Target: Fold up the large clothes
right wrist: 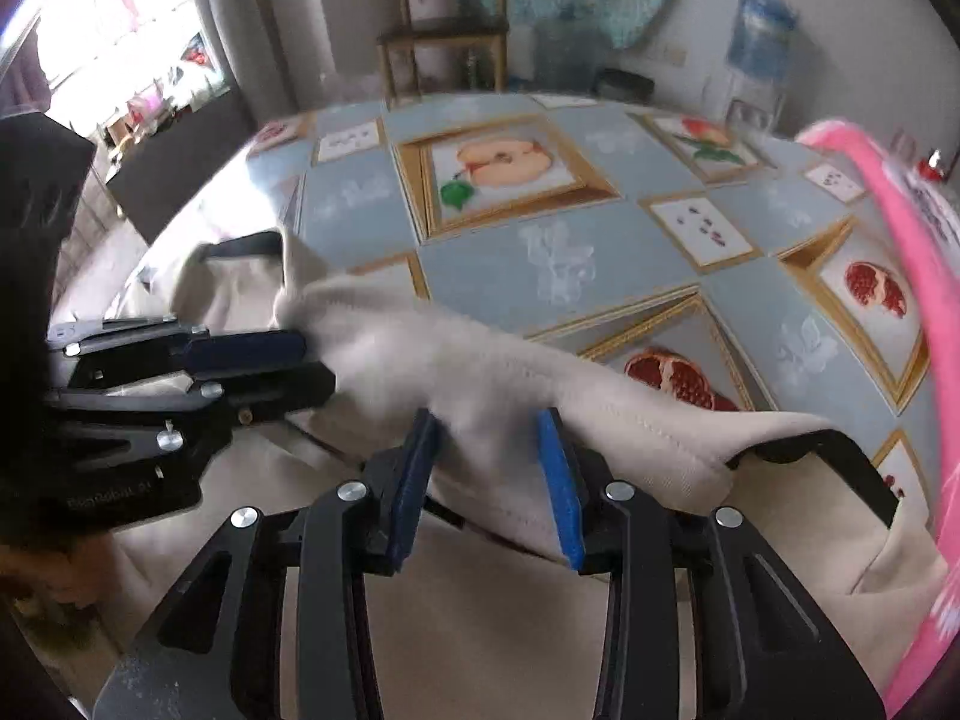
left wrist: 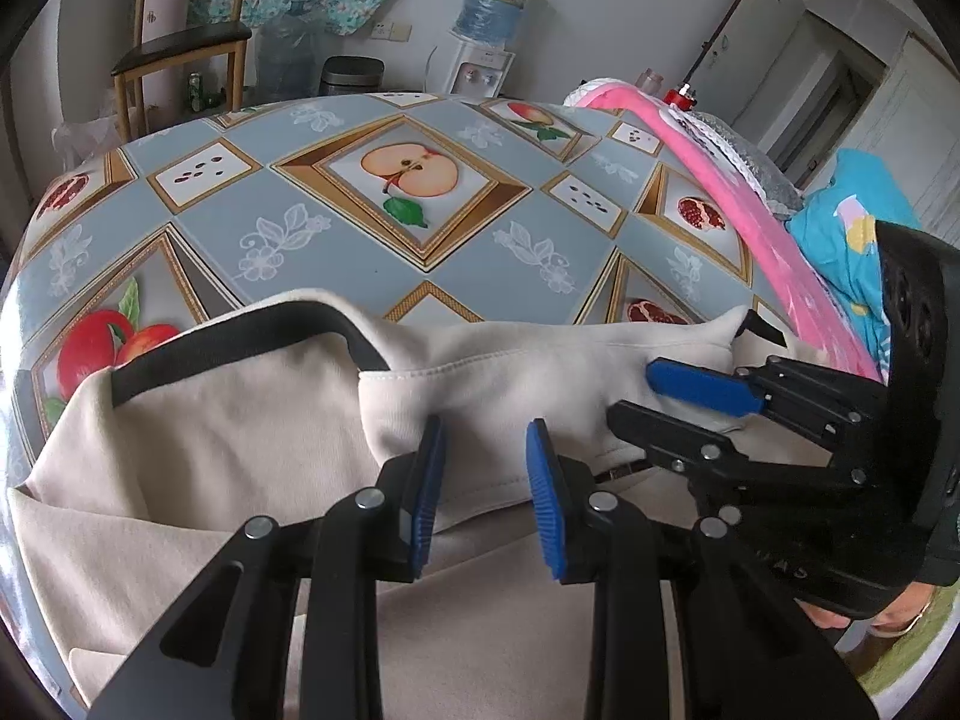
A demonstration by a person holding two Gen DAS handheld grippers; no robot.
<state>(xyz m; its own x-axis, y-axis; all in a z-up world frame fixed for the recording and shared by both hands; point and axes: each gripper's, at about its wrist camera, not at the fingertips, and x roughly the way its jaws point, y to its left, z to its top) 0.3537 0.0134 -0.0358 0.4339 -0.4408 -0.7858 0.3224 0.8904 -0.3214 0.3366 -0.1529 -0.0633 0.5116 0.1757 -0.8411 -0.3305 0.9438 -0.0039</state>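
A cream garment [left wrist: 198, 456] with black trim [left wrist: 288, 315] lies bunched at the near edge of the table. My left gripper [left wrist: 486, 480] holds a thick fold of it between its blue pads. From the right, my right gripper [left wrist: 633, 393] pinches the same ridge of fabric close beside the left one. In the right wrist view the right gripper [right wrist: 489, 474] is shut on the cream garment [right wrist: 606, 420], and the picture is blurred. There the left gripper [right wrist: 315, 366] reaches in from the left, pinching the cloth. A black-trimmed edge [right wrist: 822, 450] hangs at the right.
The table wears a blue-grey cloth with fruit pictures [left wrist: 414, 180]. A pink rimmed thing [left wrist: 720, 162] and a blue patterned cloth [left wrist: 840, 228] sit at the right edge. Behind the table stand a wooden chair [left wrist: 180, 42], a bin [left wrist: 351, 75] and a water dispenser [left wrist: 486, 30].
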